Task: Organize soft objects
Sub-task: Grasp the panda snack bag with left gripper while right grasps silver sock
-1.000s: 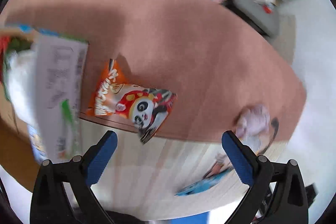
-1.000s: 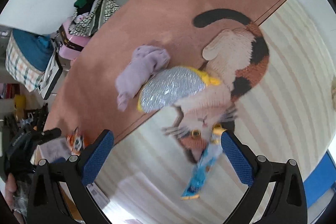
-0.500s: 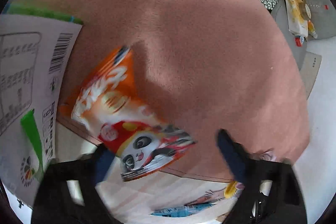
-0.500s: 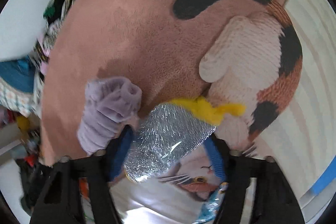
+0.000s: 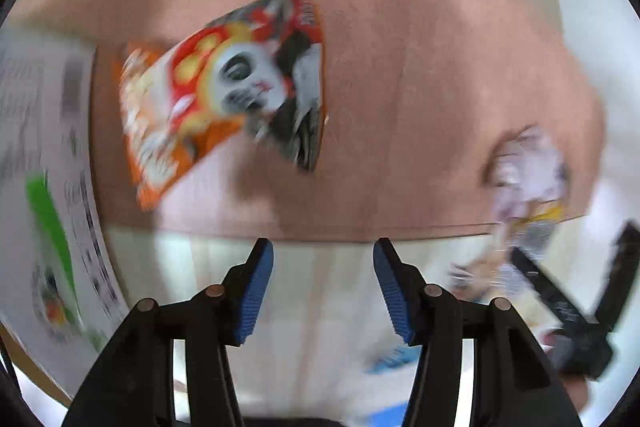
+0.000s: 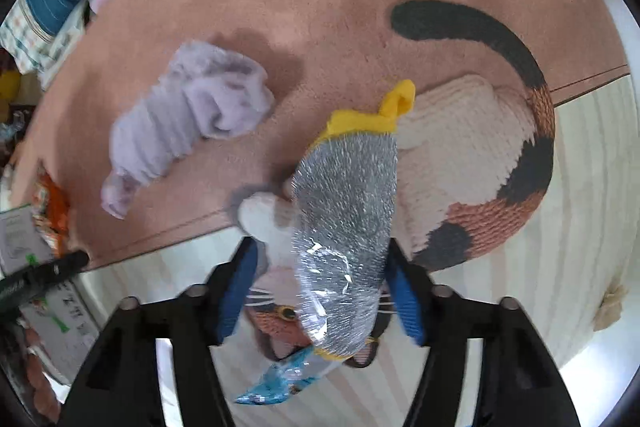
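A: Right tongs (image 6: 320, 287) first. A silver scrubbing pad (image 6: 344, 227) with a yellow cuff sits between the blue pads, and the jaws are easing apart. The right-hand pad looks to touch its edge, but there is daylight on the left, so I would not call it a pinch.

B: Which way does the pad run?

A: Its long axis points straight away from the tongs, yellow end farthest, and the jaws span its width. That suits a grip across the narrow way. Under it lie the cat-shaped mat (image 6: 480, 163) and a blue wrapper (image 6: 276, 385), close to the tongs.

B: And beyond?

A: Ahead and to the left, well apart on the pink rug (image 6: 340, 7), lies a lilac sock (image 6: 188, 123).

B: The left side?

A: Left tongs (image 5: 322, 287) are closing on nothing. The panda snack bag (image 5: 224, 95) is ahead and to the left, clear of the tips, lying slantwise. It's blurred, though. My guess: the left hand needs to reach forward; the right is better placed.
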### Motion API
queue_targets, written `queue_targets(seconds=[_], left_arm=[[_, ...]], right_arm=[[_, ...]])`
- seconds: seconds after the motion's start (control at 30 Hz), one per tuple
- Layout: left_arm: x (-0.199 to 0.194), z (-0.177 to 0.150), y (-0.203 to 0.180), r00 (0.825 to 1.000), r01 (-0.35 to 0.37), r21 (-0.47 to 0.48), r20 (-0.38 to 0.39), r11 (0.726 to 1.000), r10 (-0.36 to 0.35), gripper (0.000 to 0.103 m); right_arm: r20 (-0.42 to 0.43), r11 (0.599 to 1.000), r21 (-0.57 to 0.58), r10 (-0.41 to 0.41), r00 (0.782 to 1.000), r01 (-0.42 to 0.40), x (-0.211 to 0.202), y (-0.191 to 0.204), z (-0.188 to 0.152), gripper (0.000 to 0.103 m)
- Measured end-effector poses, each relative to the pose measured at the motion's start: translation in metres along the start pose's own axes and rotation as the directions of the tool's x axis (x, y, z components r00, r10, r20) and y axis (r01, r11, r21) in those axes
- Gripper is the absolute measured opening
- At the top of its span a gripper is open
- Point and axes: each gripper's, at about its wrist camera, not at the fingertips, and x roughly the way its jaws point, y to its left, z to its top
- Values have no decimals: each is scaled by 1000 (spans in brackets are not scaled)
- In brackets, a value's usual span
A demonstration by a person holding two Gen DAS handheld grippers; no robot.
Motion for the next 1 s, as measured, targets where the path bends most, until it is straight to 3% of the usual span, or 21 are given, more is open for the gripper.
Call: queue_targets(seconds=[0.1, 0.13, 0.2, 0.27, 0.3, 0.37, 0.4, 0.43, 0.47, 0.5, 0.57, 0.6, 0.77, 0.87, 1.0], left_arm=[[-28, 4, 21, 993, 99, -135, 75, 986, -89, 67], [-31, 4, 25, 992, 99, -152, 90, 983, -86, 74], [-41, 13, 28, 991, 54, -190, 134, 980, -29, 74], [-48, 22, 24, 988, 15, -162, 156, 987, 10, 73], [-52, 26, 14, 983, -40, -116, 176, 992, 60, 73], [-50, 29, -13, 968, -154, 60, 210, 986, 138, 74], [-44, 32, -34, 944, -283, 188, 228, 941, 239, 74], [-35, 31, -53, 915, -384, 318, 253, 867, 313, 74], [-30, 32, -58, 900, -429, 382, 264, 819, 348, 74], [-19, 29, -68, 857, -515, 455, 288, 726, 427, 74], [-4, 27, -77, 826, -557, 552, 293, 620, 482, 74], [5, 26, -76, 820, -555, 585, 264, 592, 507, 74], [24, 26, -62, 827, -486, 667, 142, 565, 544, 74], [28, 29, -58, 831, -472, 679, 127, 563, 542, 74], [35, 29, -62, 832, -428, 729, 87, 534, 549, 74]], right_arm=[[9, 999, 25, 31, 999, -31, -4, 5, 2, 72], [14, 999, 31, 40, 999, -40, -4, 6, 3, 72], [20, 998, 54, 41, 999, -42, -3, 5, 4, 72], [25, 998, 45, 40, 999, -41, -4, 10, 11, 72], [27, 999, 38, 35, 999, -36, -5, 11, 8, 72], [34, 1000, 8, 27, 999, -28, -6, 16, 6, 72], [32, 1000, -3, 17, 999, -17, -9, 17, 8, 72], [30, 1000, -11, 9, 1000, -9, -10, 17, 8, 72], [26, 1000, -20, 7, 1000, -6, -16, 15, 5, 72], [23, 1000, -24, 8, 1000, -7, -17, 22, 6, 72], [19, 1000, -30, 10, 1000, -9, -20, 23, 5, 72], [20, 999, -33, 8, 1000, -8, -22, 25, 4, 72], [14, 999, -45, 13, 1000, -12, -21, 27, 3, 72], [4, 999, -52, 11, 1000, -11, -22, 31, 2, 72], [-8, 998, -61, 9, 1000, -10, -18, 37, 0, 72]])
